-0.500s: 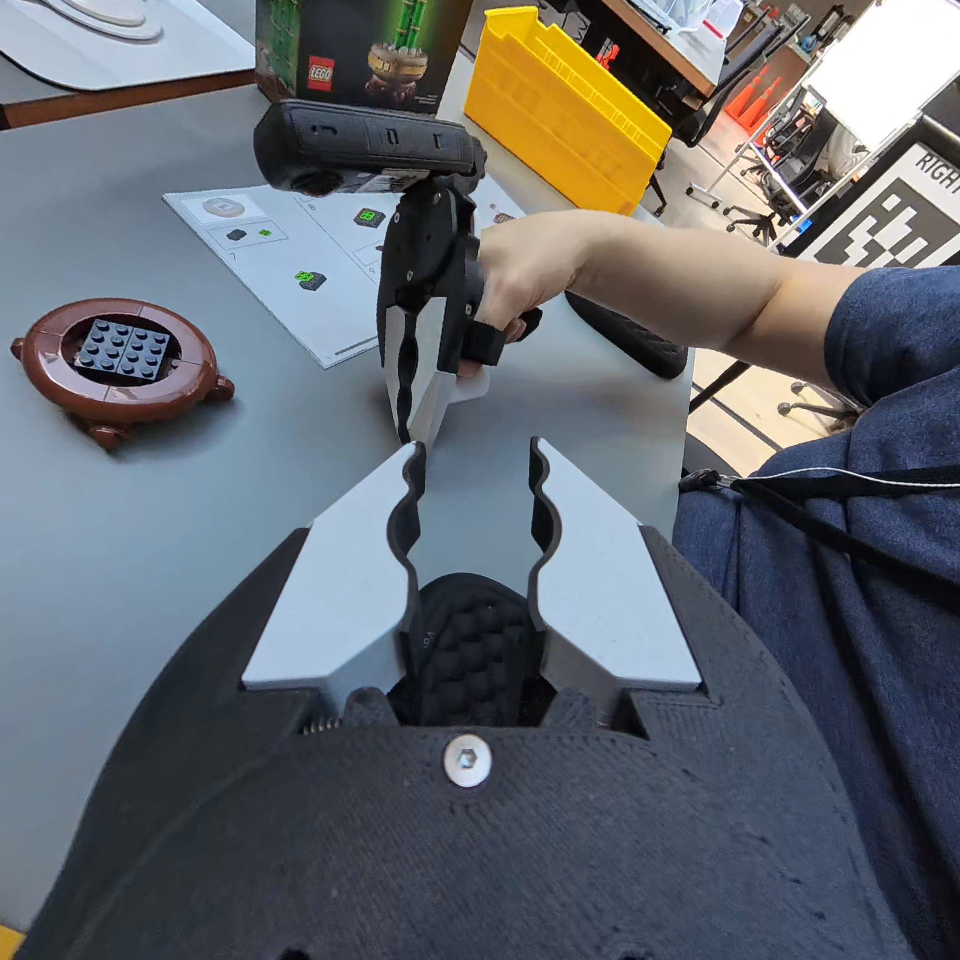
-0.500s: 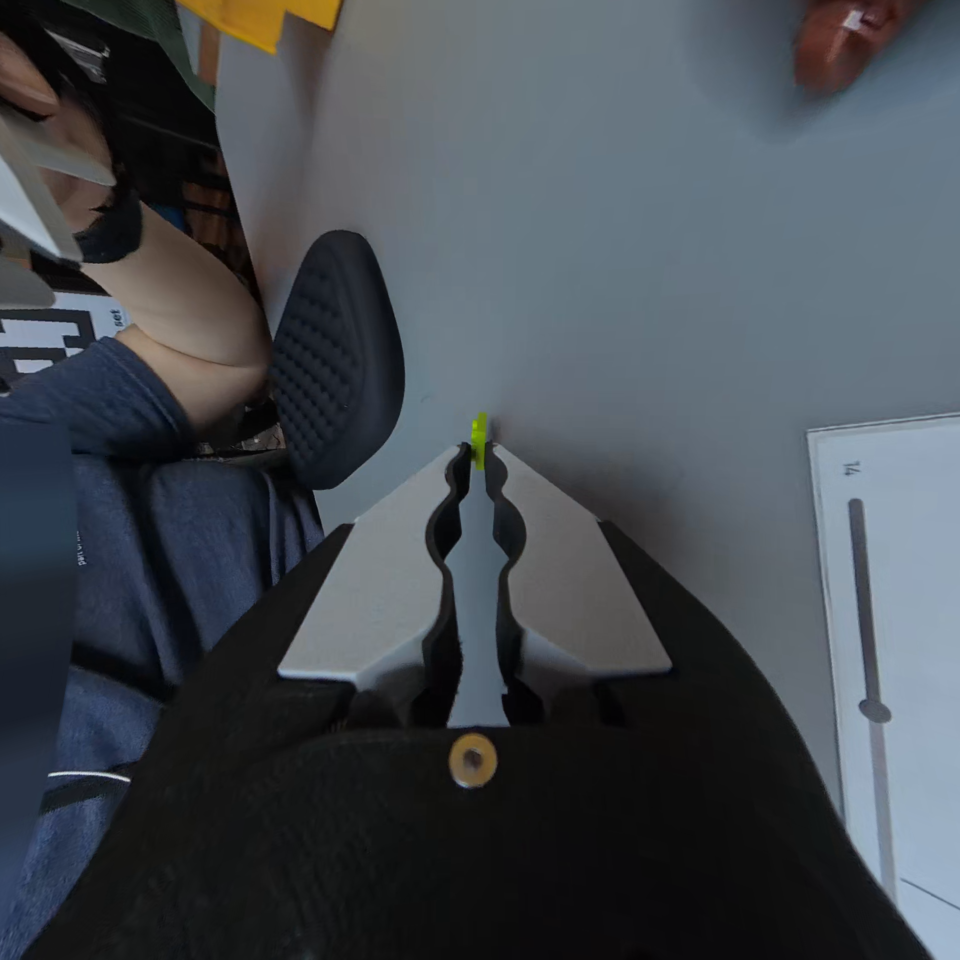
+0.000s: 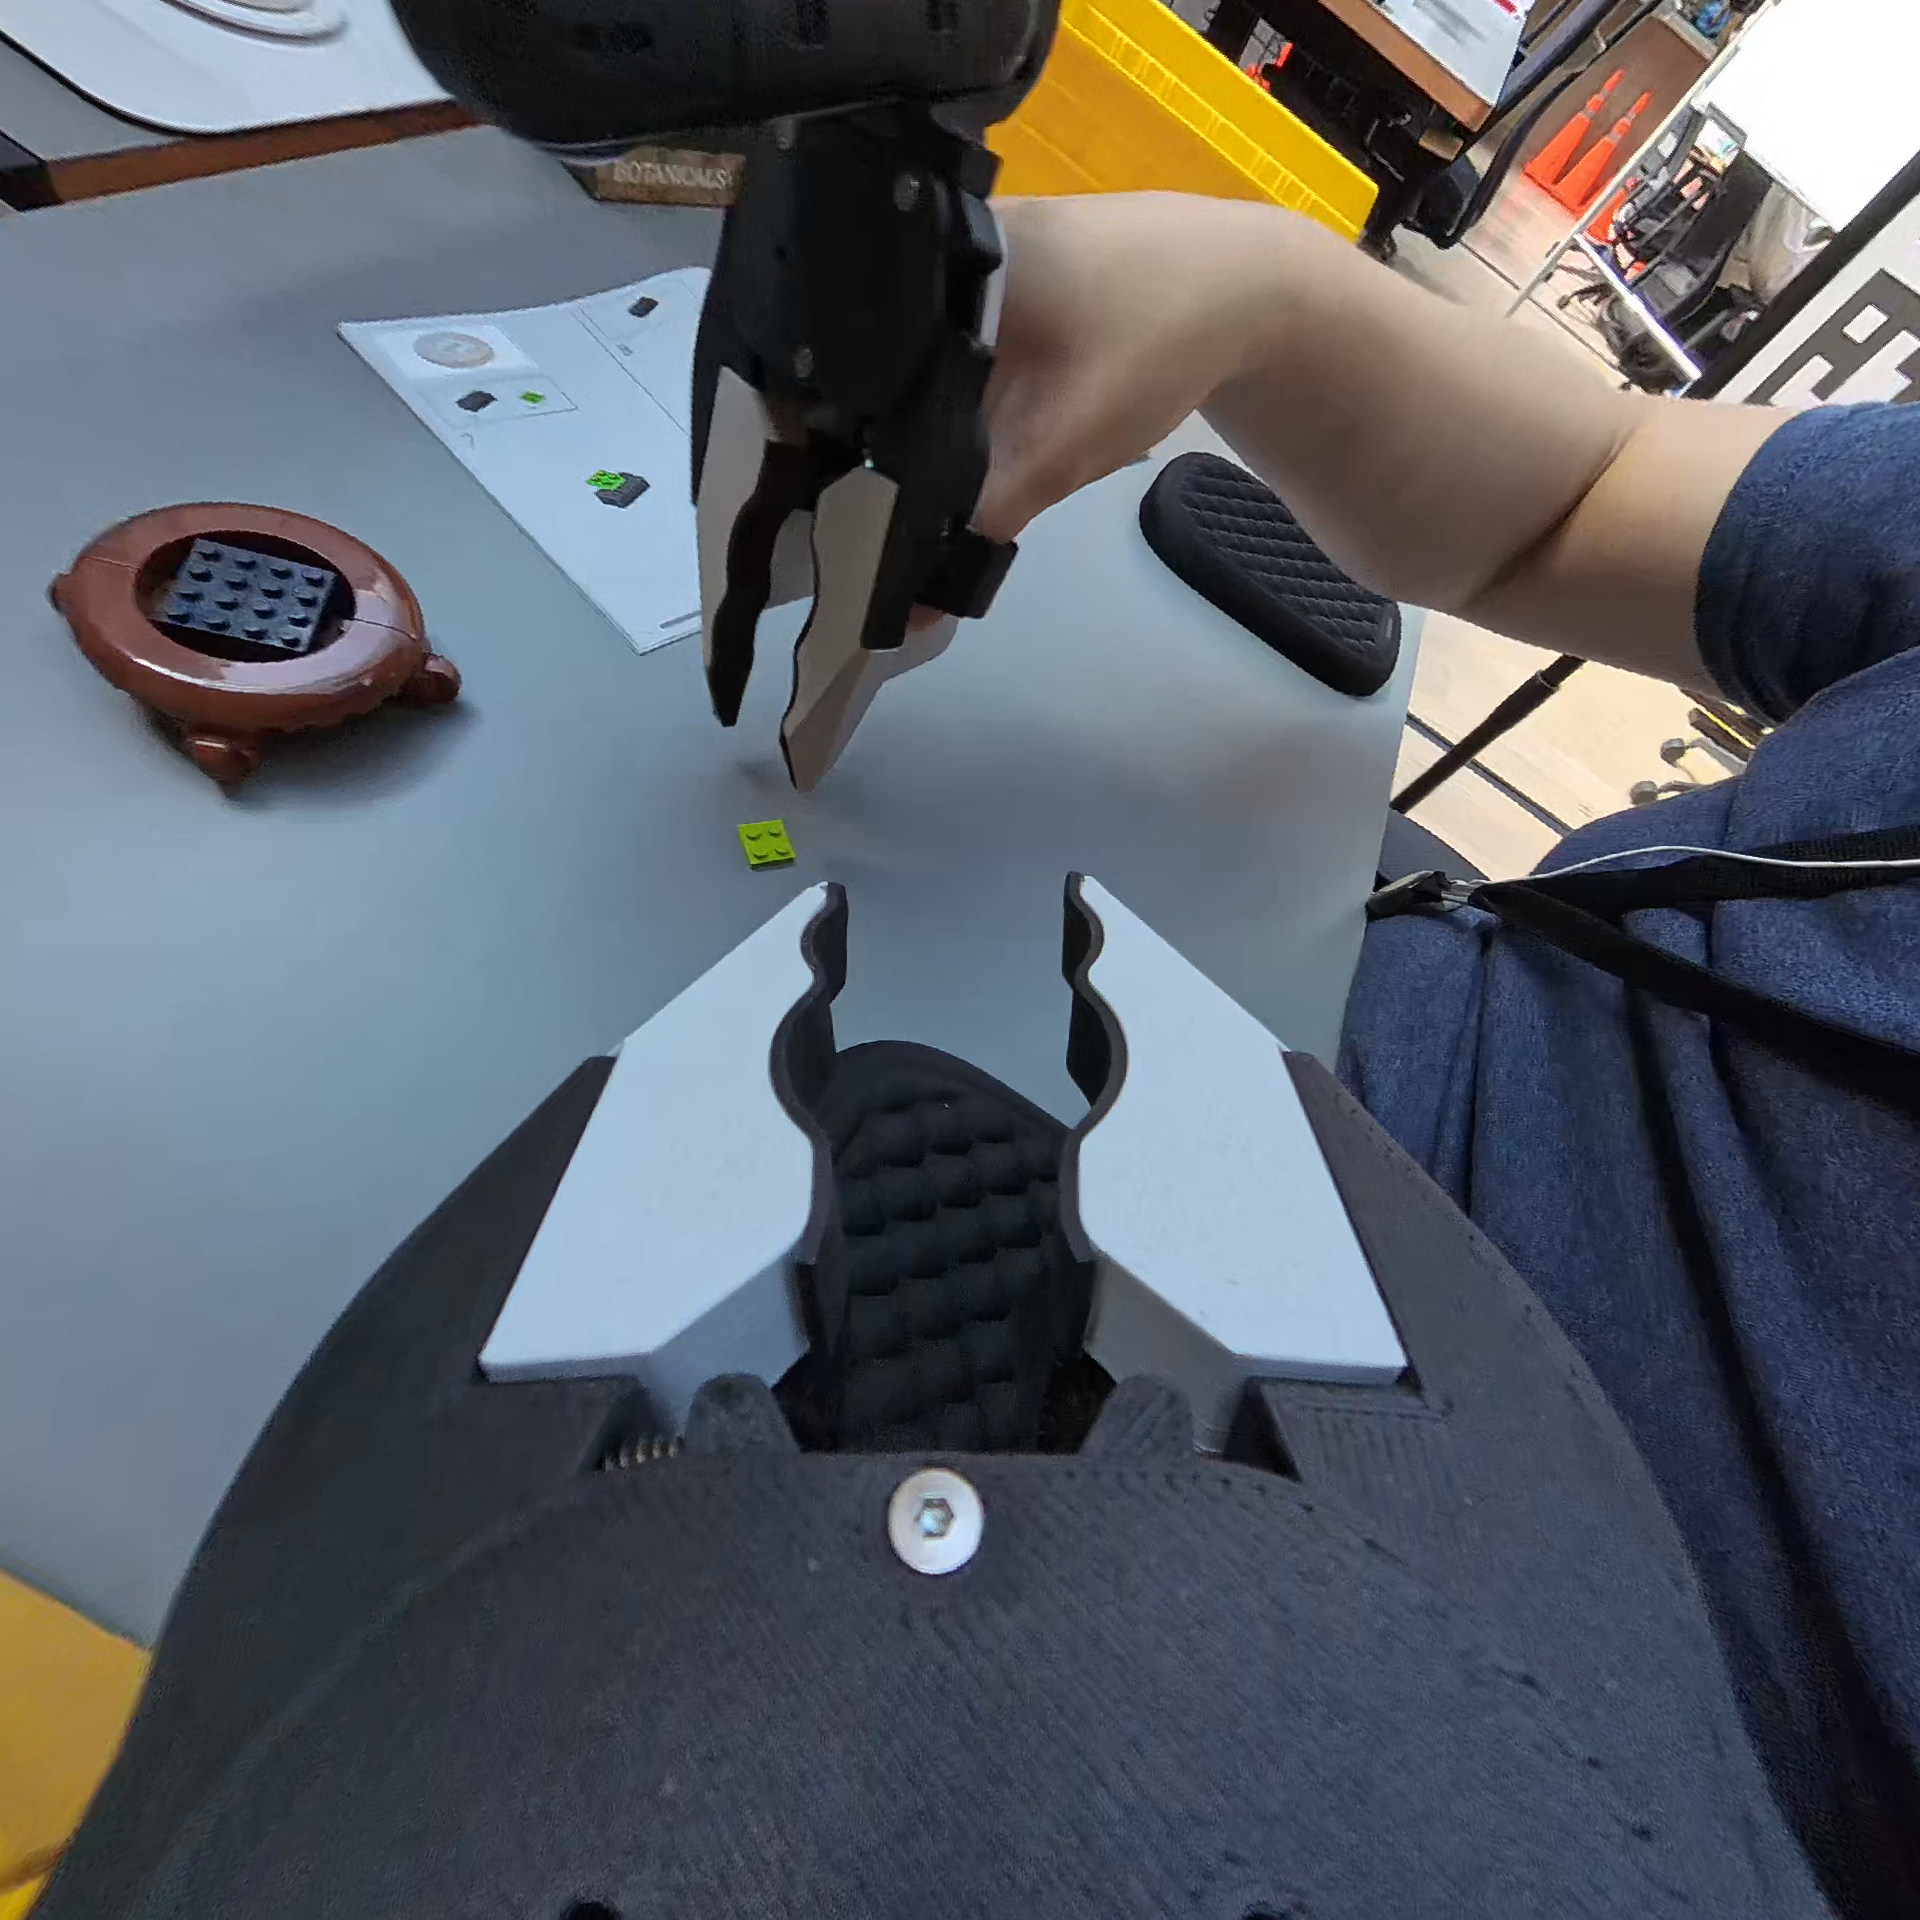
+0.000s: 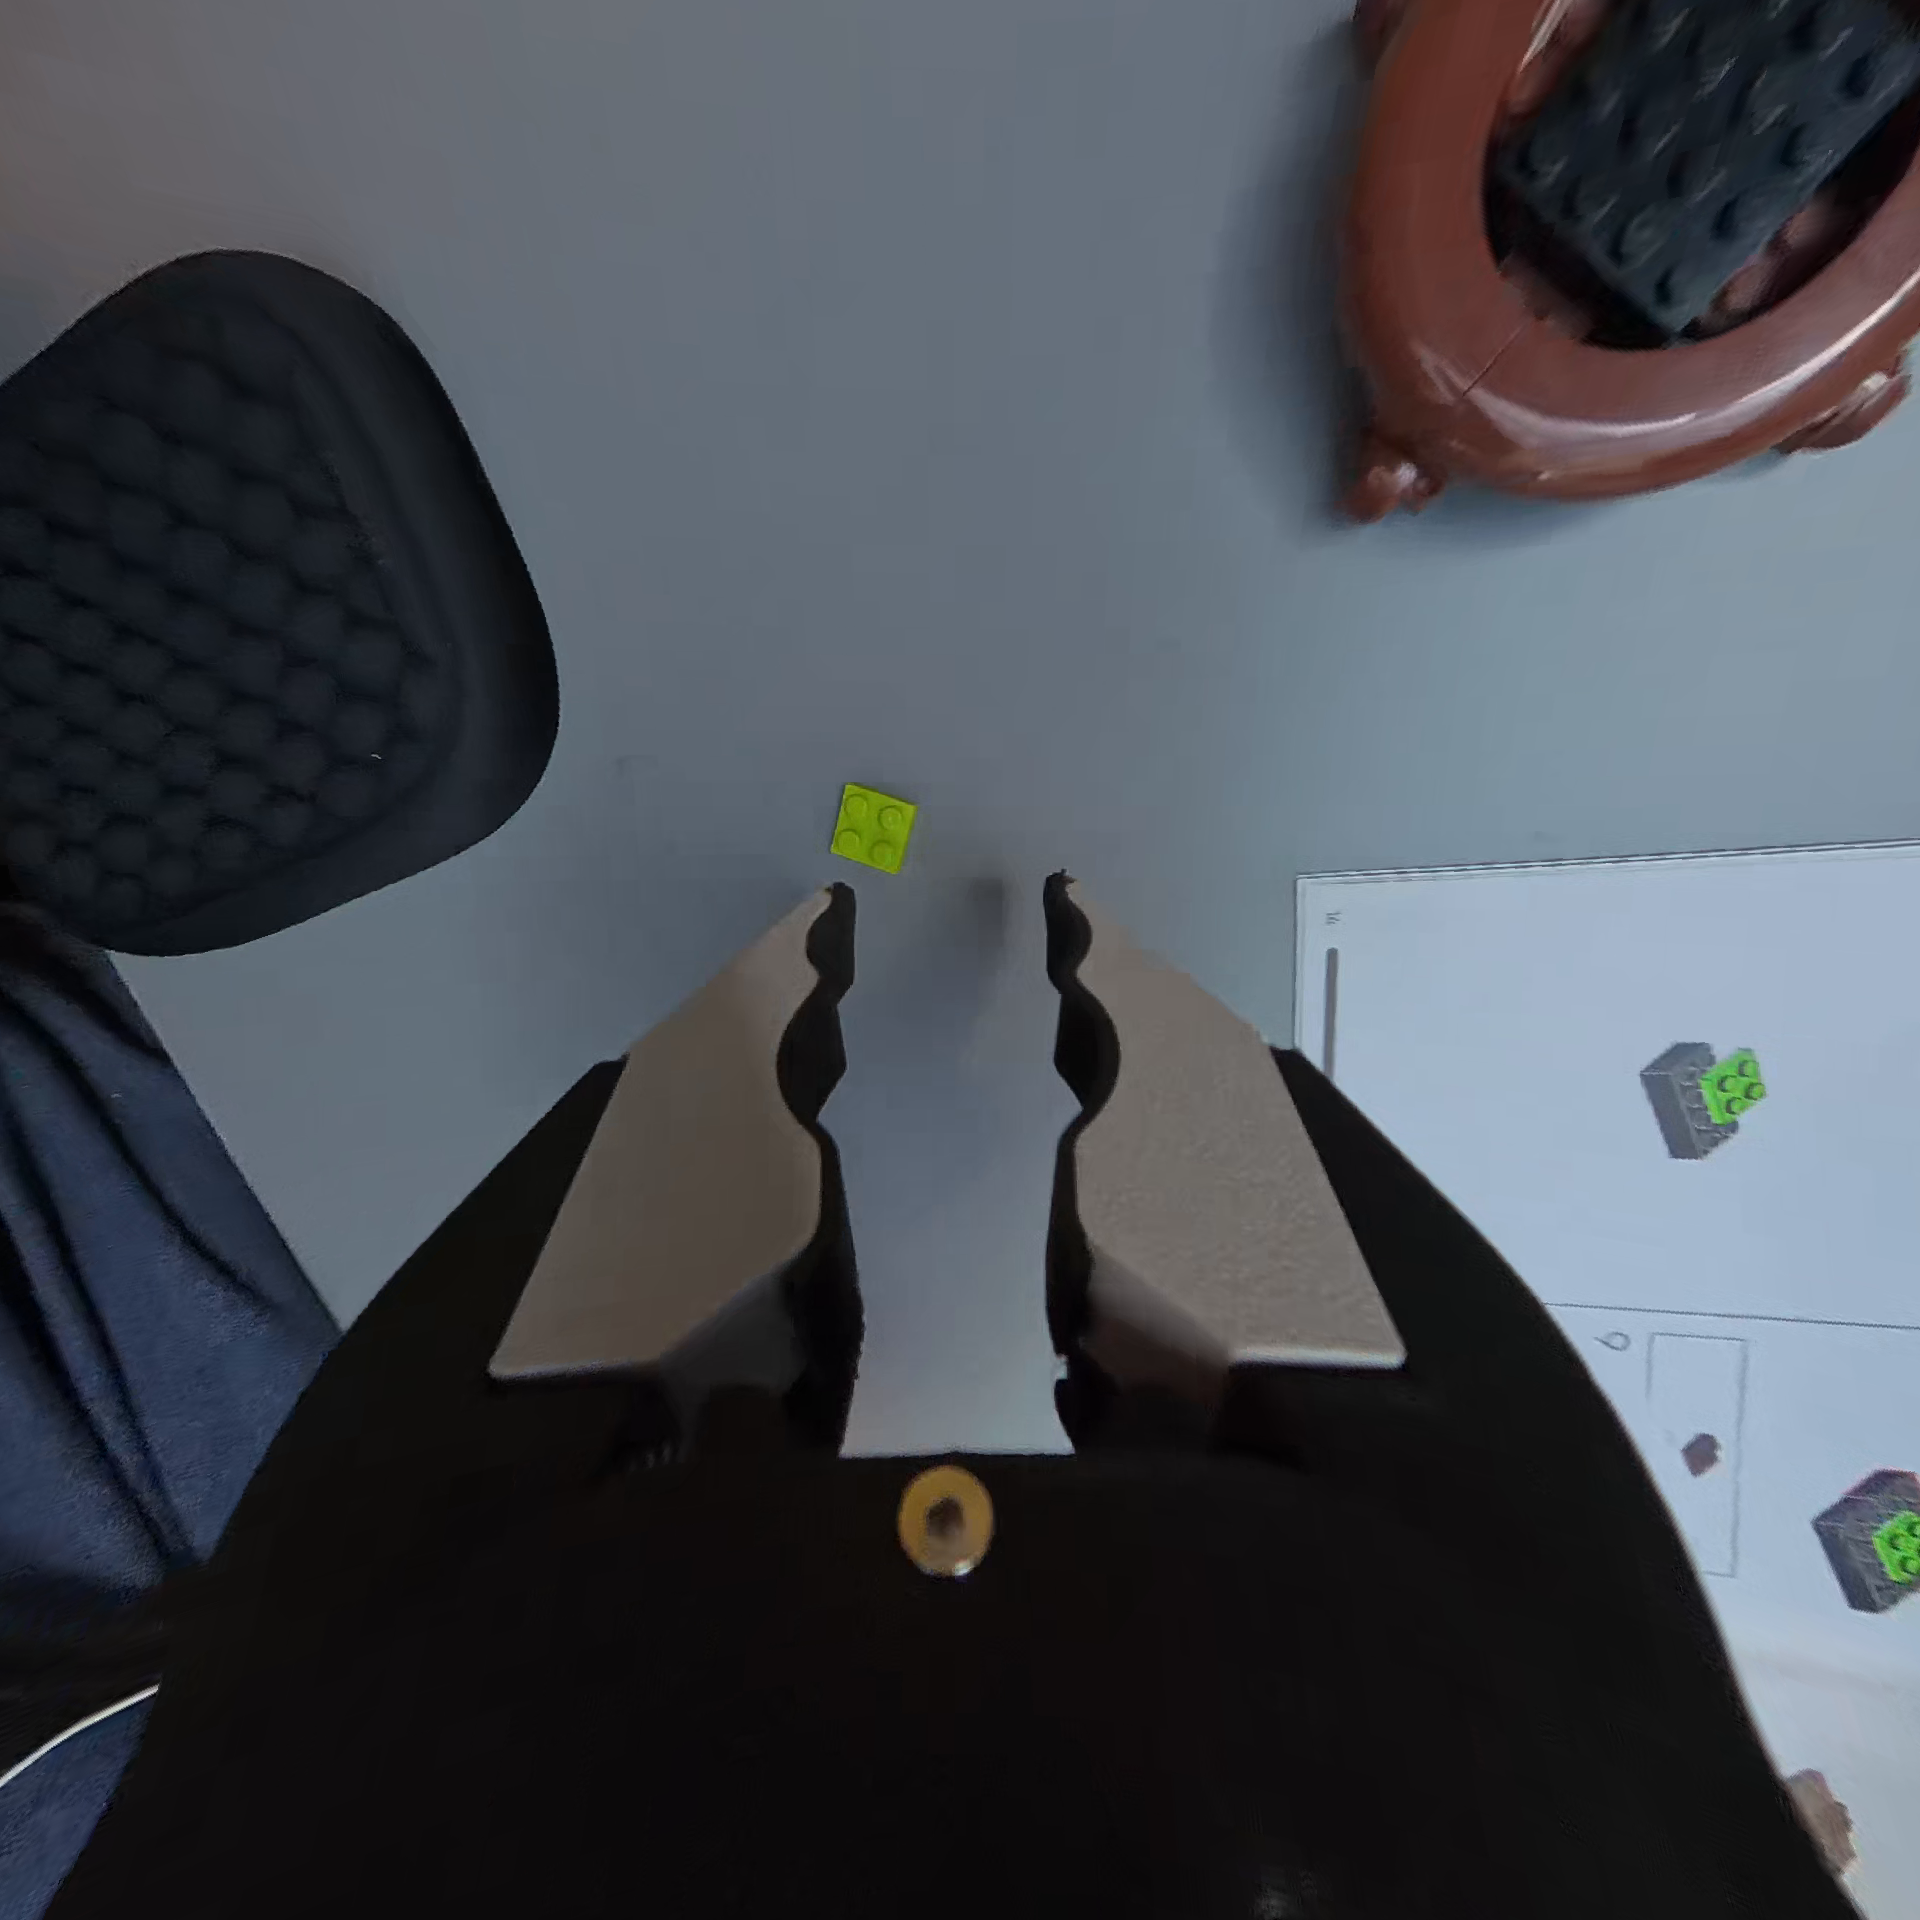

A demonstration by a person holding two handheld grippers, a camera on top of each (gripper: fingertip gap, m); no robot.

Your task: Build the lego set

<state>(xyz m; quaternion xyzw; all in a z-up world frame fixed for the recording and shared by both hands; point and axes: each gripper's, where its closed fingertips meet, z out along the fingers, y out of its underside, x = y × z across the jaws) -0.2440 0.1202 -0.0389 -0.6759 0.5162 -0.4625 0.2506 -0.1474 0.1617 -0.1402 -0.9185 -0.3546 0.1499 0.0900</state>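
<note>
I see the green plate [image 4: 874, 828] lying flat, studs up, on the grey table [image 4: 1039, 416] at the centre of the right wrist view, just beyond my right gripper [image 4: 948, 888], whose jaws are spread and empty. In the left wrist view the same plate sits at mid-frame, between the right gripper above it and my left gripper [image 3: 951, 888], whose jaws are likewise apart and holding nothing. The brown ring base [image 3: 255, 634] with its black studded block [image 3: 249, 597] rests at the left of that view, well apart from the plate; the instruction sheet [image 3: 561, 436] lies behind it. Risk one: the plate is thin and flat on the table, so I judge a downward pinch may skate over its edges or flick it away. Risk two: the plate sits off-centre, nearer my left fingertip [image 4: 836, 904], so closing without re-centring could push it sideways. Risk three: both grippers are near each other here; a careless approach could make them collide.
</note>
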